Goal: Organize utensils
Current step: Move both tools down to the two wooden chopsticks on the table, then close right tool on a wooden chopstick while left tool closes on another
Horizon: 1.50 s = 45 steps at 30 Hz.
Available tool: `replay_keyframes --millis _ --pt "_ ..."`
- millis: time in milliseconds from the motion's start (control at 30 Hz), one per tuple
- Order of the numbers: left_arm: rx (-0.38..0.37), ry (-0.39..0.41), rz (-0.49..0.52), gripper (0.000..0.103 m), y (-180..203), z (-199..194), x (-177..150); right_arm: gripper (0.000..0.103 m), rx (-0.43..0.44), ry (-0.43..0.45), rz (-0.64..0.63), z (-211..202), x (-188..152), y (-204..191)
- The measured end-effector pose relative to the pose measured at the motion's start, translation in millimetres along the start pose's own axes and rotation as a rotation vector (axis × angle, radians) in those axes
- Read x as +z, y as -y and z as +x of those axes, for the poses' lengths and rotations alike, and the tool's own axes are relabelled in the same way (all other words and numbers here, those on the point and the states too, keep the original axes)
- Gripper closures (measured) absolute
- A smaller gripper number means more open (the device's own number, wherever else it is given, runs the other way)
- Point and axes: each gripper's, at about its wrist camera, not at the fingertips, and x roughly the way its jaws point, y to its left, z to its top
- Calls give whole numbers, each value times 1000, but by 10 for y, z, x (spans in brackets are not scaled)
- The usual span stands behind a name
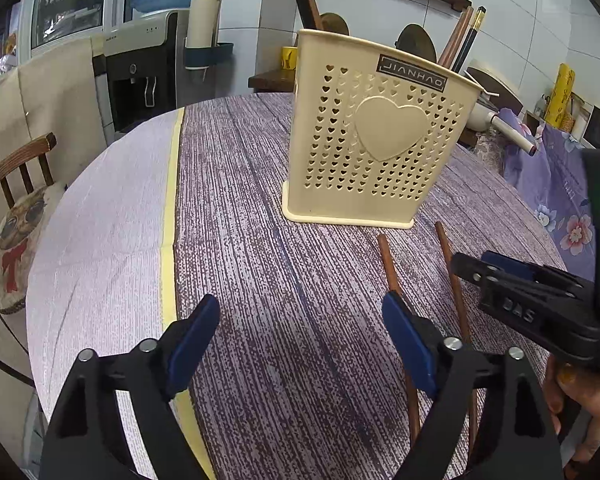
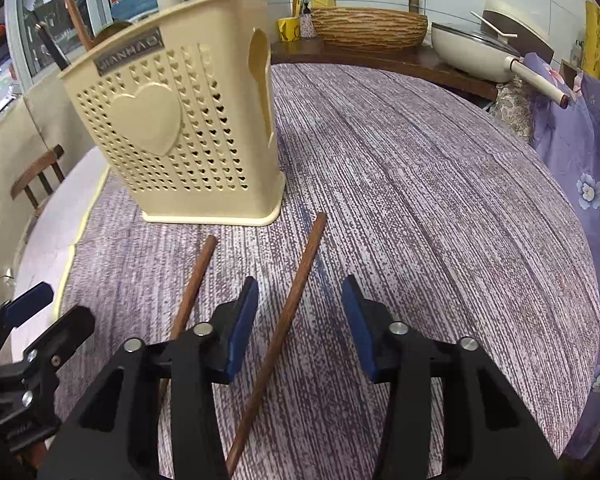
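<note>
Between the spread fingers of the right gripper (image 2: 300, 312) lies one brown chopstick (image 2: 286, 316), not pinched. Its twin (image 2: 192, 284) lies just left of those fingers. Ahead stands the cream holder (image 2: 184, 128). Beside it, the left gripper (image 1: 300, 340) is wide apart, holding nothing.

Both hand-held grippers angle downward, left hand-held gripper (image 1: 300, 344) wider than right hand-held gripper (image 2: 300, 320).

A round table (image 2: 440, 200) draped in a purple-grey woven cloth (image 1: 240, 240) bears a cream, heart-perforated utensil holder (image 2: 180, 132), upright, and two brown wooden chopsticks (image 2: 296, 280) lying just before it.
</note>
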Motion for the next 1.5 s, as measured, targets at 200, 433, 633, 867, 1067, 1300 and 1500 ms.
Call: replay_keyframes --millis 200,433,633,867,1067,1300,1500 --pt "-7 -12 8 26 37 22 -17 77 3 -37 27 169 51 -9" --pt "-11 -27 32 27 127 53 -11 86 -20 -40 20 245 106 -47" --pt "-15 -38 53 27 203 68 -19 92 -45 -38 -19 258 124 -118" --pt "-45 -64 103 32 335 110 -10 93 13 -52 -47 192 55 -108" --pt "-86 -108 123 45 438 232 27 93 30 -58 -44 92 -41 42" --pt "-90 -146 157 65 621 405 56 93 25 -52 -34 83 -68 174" --pt "-46 -146 189 71 704 481 117 93 26 -51 -36 104 -49 176"
